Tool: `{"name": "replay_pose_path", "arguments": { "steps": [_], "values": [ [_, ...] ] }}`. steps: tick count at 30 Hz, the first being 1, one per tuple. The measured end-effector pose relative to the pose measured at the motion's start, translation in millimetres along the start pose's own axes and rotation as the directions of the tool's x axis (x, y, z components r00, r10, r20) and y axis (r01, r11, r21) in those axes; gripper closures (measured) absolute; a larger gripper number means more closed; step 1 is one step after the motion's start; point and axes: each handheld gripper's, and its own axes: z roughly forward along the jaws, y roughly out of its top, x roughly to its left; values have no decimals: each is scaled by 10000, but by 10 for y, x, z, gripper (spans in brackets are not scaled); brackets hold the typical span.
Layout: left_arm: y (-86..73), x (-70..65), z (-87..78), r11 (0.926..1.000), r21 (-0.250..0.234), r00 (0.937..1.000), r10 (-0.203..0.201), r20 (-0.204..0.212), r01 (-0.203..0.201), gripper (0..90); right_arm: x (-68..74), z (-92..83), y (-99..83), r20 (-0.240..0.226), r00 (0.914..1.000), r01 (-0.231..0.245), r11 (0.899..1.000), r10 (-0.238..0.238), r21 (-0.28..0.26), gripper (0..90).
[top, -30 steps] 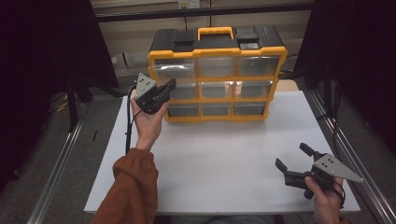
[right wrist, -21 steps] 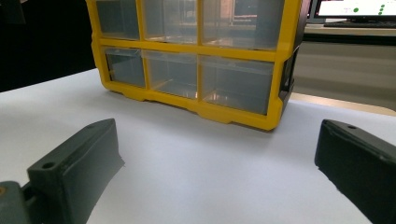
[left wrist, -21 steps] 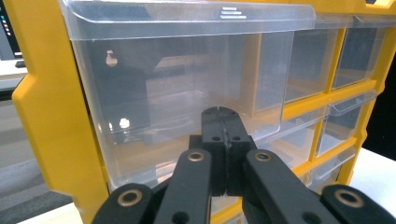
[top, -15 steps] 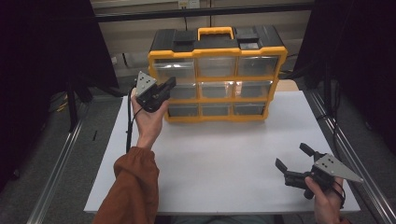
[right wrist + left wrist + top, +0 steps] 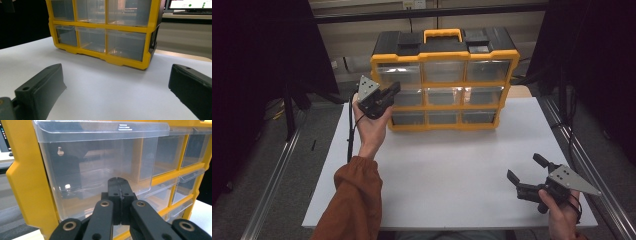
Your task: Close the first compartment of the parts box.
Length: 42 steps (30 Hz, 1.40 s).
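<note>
While raised at cabinet's left front, left gripper [image 5: 392, 92] pressed shut, jaws touching each other, nothing between them, tips just before middle-row left drawer [image 5: 95, 167]. Clear drawer, lip overhanging along top edge, yellow frame post at its left. Yellow organizer cabinet [image 5: 444, 107] standing at far edge of white table [image 5: 447, 170], three rows of clear drawers, black top with handle. Wide bare tabletop in front, room on both sides. Right gripper [image 5: 526, 172] near table's right front corner, low over surface, jaws spread wide, holding nothing, well apart from cabinet.
</note>
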Motion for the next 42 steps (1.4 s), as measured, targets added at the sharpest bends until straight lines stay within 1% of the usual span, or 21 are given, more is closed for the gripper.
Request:
{"name": "replay_pose_path", "arguments": {
  "steps": [3, 8, 15, 17, 19, 20, 25, 26, 27, 30, 31, 32, 33, 35, 37, 39, 40, 41, 42],
  "values": [
    [6, 5, 2, 10000, 32, 10000, 41, -3, -41, 900, -1, -2, 0, 21, 10000, -17, 10000, 17, -8, 0],
    [7, 4, 16, 10000, -18, 10000, -29, -68, 29, 900, -1, -1, -1, 16, 10000, -13, 10000, 13, -7, 0],
    [8, 18, 26, 10000, -1, 10000, -81, -19, 81, 900, -4, -2, -2, -50, 10000, -11, 10000, 11, 24, 0],
    [16, 9, 30, 9999, 23, 9999, -130, -101, 130, 900, -2, 0, -2, -69, 10000, 12, 10000, -11, 35, 0],
    [28, 15, 32, 10000, 32, 10000, 60, -66, -60, 900, -4, 3, -3, -29, 10000, 15, 10000, -15, -7, 0],
    [30, 10, 34, 10000, -14, 10000, 10, -68, -11, 900, -3, 4, -2, -34, 10000, -3, 10000, 3, 7, 0],
    [39, 15, 47, 10000, 24, 10000, 14, -70, -14, 900, -1, 8, -4, -64, 10000, -29, 10000, 30, 3, 0],
    [46, 14, 45, 9999, 108, 9999, 95, -122, -94, 900, -1, 8, -4, -81, 10000, -18, 10000, 18, 15, 0],
    [52, 14, 52, 9998, 92, 9999, 159, -58, -159, 900, 0, 7, -4, -79, 10000, -27, 10000, 27, 32, 0],
    [85, 3, 59, 10000, 29, 9999, 84, -75, -84, 900, 2, 9, -3, -83, 10000, -32, 10000, 33, 40, 0],
    [96, 6, 62, 9998, 70, 9998, 192, -22, -192, 900, 2, 8, -3, -89, 10000, -10, 10000, 10, 42, 0],
    [99, 0, 65, 9999, 31, 9999, 103, -77, -103, 900, 4, 9, -3, -85, 10000, -4, 10000, 5, 30, 0],
    [100, 4, 65, 9999, 70, 9999, 122, -111, -121, 900, 4, 8, -3, -82, 10000, 3, 10000, -3, 26, 0],
    [97, 10, 73, 10000, 39, 9999, 91, -51, -91, 900, 3, 7, -2, -78, 10000, 18, 10000, -18, 17, 0],
    [96, 10, 85, 10000, -11, 10000, 24, -80, -24, 900, 4, 7, -2, -75, 10000, 11, 10000, -11, 20, 0],
    [102, 7, 81, 9999, 42, 9999, 105, -94, -105, 900, 2, 7, -2, -77, 10000, 32, 10000, -32, 17, 0],
    [107, 3, 80, 9997, -4, 9997, 232, -101, -232, 900, 2, 7, -2, -65, 10000, 35, 10000, -35, 9, 0],
    [113, 3, 76, 9992, 83, 9992, 398, -88, -397, 900, 1, 7, -3, -59, 10000, 34, 10000, -34, 14, 0],
    [111, 1, 88, 9999, -45, 9999, 148, 8, -148, 900, 0, 8, -3, -79, 10000, 17, 10000, -17, 17, 0]
  ]
}}
